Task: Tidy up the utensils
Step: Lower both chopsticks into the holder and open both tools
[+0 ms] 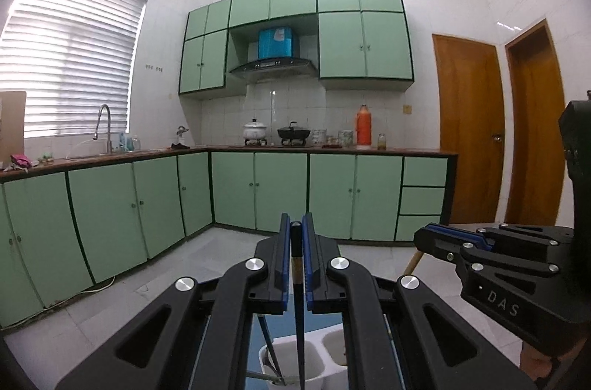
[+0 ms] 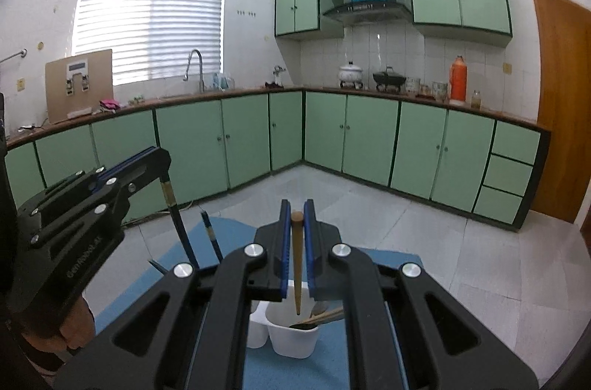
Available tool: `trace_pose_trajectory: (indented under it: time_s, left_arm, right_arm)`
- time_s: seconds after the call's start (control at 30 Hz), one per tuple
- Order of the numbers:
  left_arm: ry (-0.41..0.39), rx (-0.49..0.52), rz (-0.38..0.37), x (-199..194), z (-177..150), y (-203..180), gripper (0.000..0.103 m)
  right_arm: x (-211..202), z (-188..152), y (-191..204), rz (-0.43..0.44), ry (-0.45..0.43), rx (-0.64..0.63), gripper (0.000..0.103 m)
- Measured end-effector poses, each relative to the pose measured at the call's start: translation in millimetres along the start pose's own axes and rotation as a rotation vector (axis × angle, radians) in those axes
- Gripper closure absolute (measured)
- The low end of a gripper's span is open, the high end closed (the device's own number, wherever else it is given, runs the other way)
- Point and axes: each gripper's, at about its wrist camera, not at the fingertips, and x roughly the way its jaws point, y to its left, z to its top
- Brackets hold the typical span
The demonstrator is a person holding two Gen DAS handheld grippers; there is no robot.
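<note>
The left gripper [image 1: 296, 233] pinches a dark chopstick [image 1: 297, 297]; the right gripper [image 2: 297, 216] pinches a wooden chopstick [image 2: 297, 264] above the white holder [image 2: 291, 334].

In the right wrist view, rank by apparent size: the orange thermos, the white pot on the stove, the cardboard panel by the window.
1. cardboard panel, clearly largest.
2. orange thermos.
3. white pot.

The thermos and pot look close in area, so their order is unsure.

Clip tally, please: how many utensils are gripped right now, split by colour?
Dark blue chopstick, in left hand-held gripper: 1
Wooden chopstick, in right hand-held gripper: 1
Total: 2
</note>
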Motion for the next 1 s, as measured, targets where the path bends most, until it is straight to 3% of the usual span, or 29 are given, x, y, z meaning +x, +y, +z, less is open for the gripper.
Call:
trace_pose_trajectory:
  time_s: [0.17,0.33,0.43,0.6,0.77,1.0]
  left_arm:
    - [0.023,-0.083,-0.070,-4.8,-1.5,11.5,0.097]
    - [-0.104,-0.056,-0.088,-42.0,25.9,11.2,0.097]
    - [-0.167,-0.018,-0.063,-48.2,39.5,6.5,0.097]
    - [-0.196,0.023,0.007,-25.7,38.9,-1.3,0.097]
    - [-0.104,-0.017,0.040,17.6,11.7,3.7,0.097]
    - [-0.008,-0.066,0.043,41.0,-15.7,13.1,0.097]
  right_arm:
    - [13.6,-11.2,4.5,-0.009,0.013,-0.021,0.097]
    - [11.5,-6.7,0.7,-0.002,-0.006,-0.009,0.097]
    - [12.1,-4.2,0.1,-0.001,-0.010,-0.009,0.097]
    - [15.7,-7.8,0.0,-0.001,0.002,-0.008,0.097]
    - [23.1,-16.6,-3.4,0.005,0.020,0.012,0.097]
    - [32.4,-28.7,-6.0,0.002,0.033,0.029,0.097]
